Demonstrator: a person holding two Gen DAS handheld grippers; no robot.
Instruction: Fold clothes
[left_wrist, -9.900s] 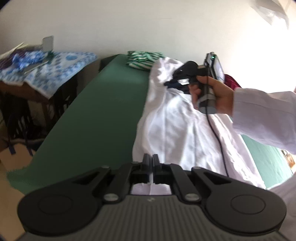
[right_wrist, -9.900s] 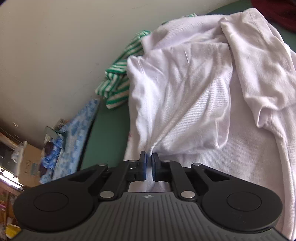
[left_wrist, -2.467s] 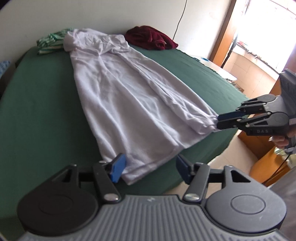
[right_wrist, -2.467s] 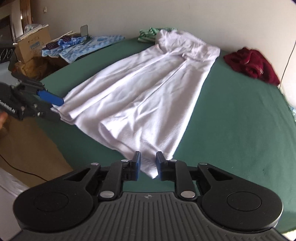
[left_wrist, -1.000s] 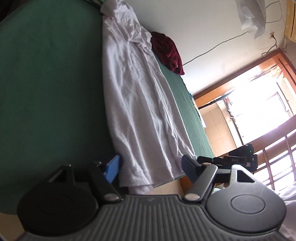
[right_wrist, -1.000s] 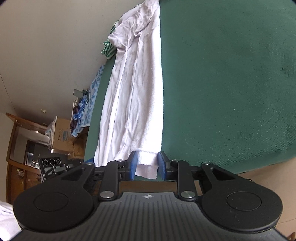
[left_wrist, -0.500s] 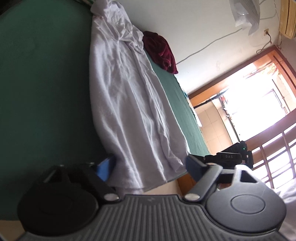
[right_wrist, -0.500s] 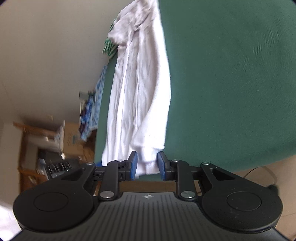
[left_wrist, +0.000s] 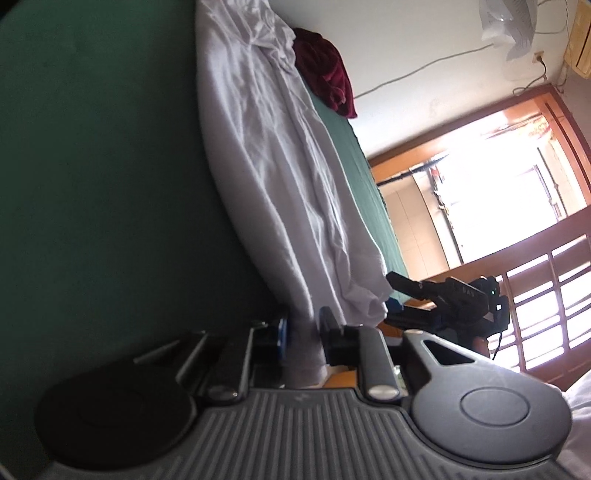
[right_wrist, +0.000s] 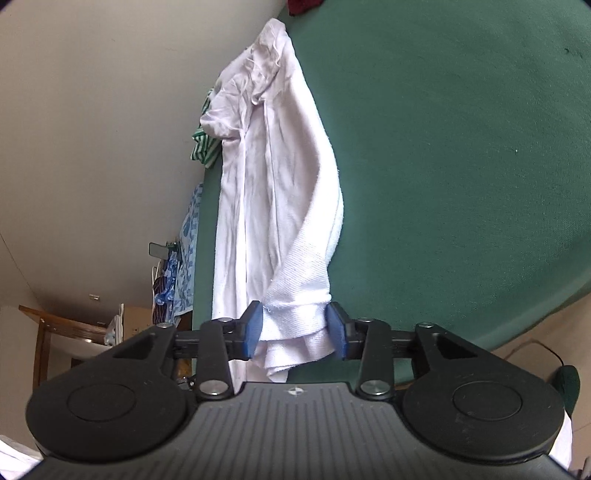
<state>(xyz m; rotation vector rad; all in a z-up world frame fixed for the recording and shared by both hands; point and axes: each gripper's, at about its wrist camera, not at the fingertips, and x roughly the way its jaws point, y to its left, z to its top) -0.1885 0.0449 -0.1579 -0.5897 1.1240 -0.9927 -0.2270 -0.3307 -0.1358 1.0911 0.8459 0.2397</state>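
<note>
White cotton garment (left_wrist: 280, 173) lies lengthwise on a green-covered bed (left_wrist: 92, 147), its collar end far and its hem at the near edge.

Left hand-held gripper (left_wrist: 301, 332): jaws narrow, having just been closing, with the near left corner of the hem pinched between the pads.

Right hand-held gripper (right_wrist: 295, 326): jaws at a moderate gap, having just been opening. The near right hem corner sits bunched between the blue pads (right_wrist: 254, 326) and touches both, so whether they press on it cannot be told.

Writing: faint raised lettering shows on the right hand-held gripper's body in the left wrist view, too small to read with confidence. No other label is legible.

Left wrist view only: a dark red garment (left_wrist: 325, 74) at the far end of the bed just beyond the white one, a wood-framed doorway (left_wrist: 498, 177) in strong light, and a cable on the wall.

Right wrist view only: a green-and-white striped garment (right_wrist: 202, 146) beside the collar end, a blue-patterned cloth (right_wrist: 186, 254) past the bed's left side, and wooden furniture (right_wrist: 51, 339).
</note>
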